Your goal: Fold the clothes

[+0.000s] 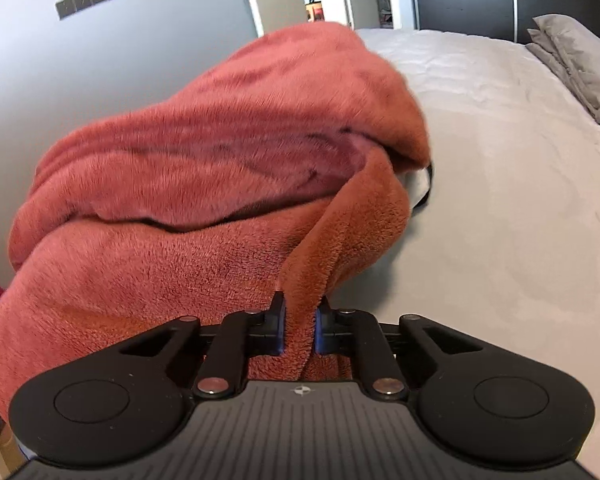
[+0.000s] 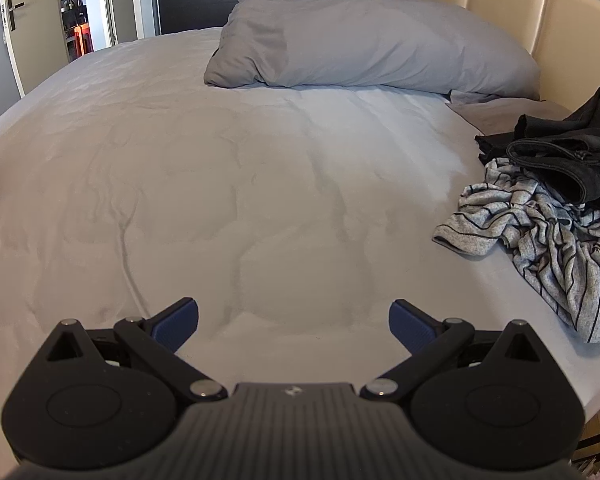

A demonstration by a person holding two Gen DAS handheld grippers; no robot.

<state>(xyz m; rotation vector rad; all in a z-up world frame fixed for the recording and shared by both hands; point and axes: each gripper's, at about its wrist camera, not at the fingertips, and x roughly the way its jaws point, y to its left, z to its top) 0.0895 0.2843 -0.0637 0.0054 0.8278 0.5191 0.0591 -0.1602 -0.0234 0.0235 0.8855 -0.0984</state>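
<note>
My left claw (image 1: pixel 300 322) is matt black plastic with shiny metal pivot pins and blue ribbed pads (image 1: pixel 281 328), pinching a fuzzy, deep-piled terracotta fleece (image 1: pixel 188 184). My right claw (image 2: pixel 293 322) has the same finish. The bed (image 2: pixel 260 184) wears smooth, matt grey cloth, lightly creased, as does the pillow (image 2: pixel 372 48). I see a soft striped grey knit (image 2: pixel 548 248), coarser black fabric (image 2: pixel 568 152), and a smooth, faintly glossy cream padded headboard (image 2: pixel 540 8).

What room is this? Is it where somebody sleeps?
Most likely a bedroom, yes. There is a big bed with a grey sheet, a grey pillow by the padded headboard, and clothes waiting to be folded, like the striped grey top.
</note>
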